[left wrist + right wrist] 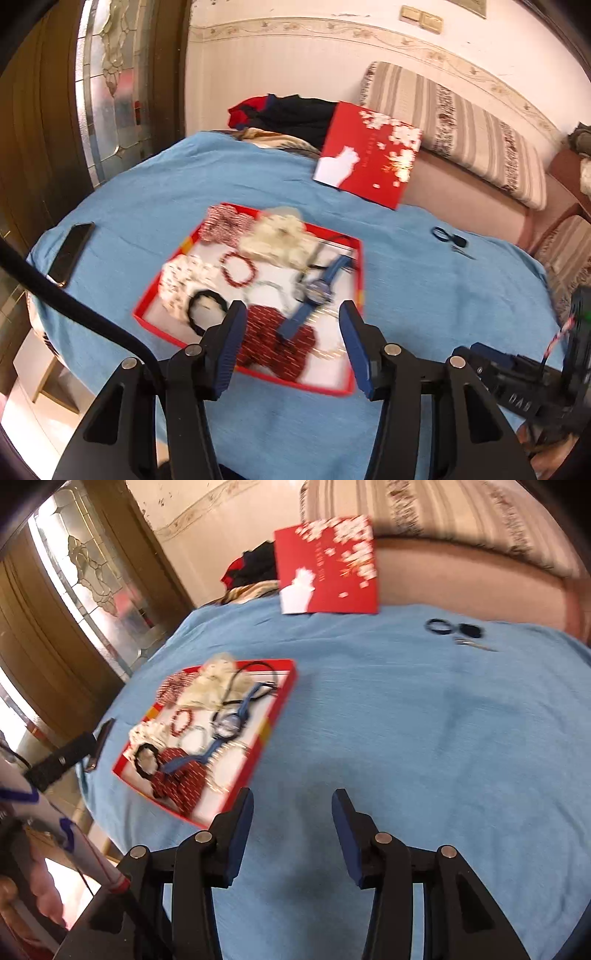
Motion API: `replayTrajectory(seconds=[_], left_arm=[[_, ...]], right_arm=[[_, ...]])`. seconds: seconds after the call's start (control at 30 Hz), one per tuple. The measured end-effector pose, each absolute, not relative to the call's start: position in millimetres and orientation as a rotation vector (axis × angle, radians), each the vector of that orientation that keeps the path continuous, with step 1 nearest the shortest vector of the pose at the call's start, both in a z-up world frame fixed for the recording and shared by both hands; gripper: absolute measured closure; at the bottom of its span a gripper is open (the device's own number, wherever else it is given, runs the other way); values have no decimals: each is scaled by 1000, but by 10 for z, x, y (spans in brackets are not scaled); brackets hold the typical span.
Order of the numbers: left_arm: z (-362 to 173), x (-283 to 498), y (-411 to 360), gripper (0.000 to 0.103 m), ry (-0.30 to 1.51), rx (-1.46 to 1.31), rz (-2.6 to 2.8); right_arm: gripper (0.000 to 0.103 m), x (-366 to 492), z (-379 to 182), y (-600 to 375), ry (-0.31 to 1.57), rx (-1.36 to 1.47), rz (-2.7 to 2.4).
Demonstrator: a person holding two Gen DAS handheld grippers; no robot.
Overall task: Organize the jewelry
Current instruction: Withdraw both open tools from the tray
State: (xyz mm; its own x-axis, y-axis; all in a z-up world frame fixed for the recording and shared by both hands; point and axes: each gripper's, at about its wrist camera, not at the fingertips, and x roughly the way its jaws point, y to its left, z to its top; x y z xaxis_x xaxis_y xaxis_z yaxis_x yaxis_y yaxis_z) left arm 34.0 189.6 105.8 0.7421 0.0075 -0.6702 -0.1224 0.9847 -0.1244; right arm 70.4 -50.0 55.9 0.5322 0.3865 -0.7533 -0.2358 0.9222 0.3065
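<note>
A red tray (360, 280) lies on the blue cloth (443, 295) and holds jewelry: a blue watch (317, 290), a red bead bracelet (238, 267), a black hair tie (207, 310), dark red scrunchies (273, 339), white scrunchies (280, 236) and a pearl chain. My left gripper (291, 325) is open and empty above the tray's near edge. My right gripper (291, 812) is open and empty over bare cloth, right of the tray (273, 720). The watch (229, 722) also shows in the right wrist view.
The red lid (369, 151) leans at the far edge of the cloth. Dark hair ties and a small metal clip (454, 629) lie at the far right. A phone (70, 251) lies at the left edge. A striped sofa (461, 125) stands behind.
</note>
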Motion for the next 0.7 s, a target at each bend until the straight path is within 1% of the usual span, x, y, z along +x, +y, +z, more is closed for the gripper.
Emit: replayTrajectory(seconds=[0.07,0.23,0.43,0.6,0.7], left_arm=[[1082,277,1749,47,732,-147,67],[1140,95,1444,40,725,-103,71],[1151,-29,1217,39,726,-45,73],[1134,-58,1189,39,740,-41,82],[1122,-71,1194,38,745,-44,88]], right_arm=[[53,583,576,-628,925,172,350],[52,352,624,-893,891,155,289],[51,174,675,-1017,864,148,267],[50,88,716,-941,843,116,267],[47,52,747,-891,829,101,270]])
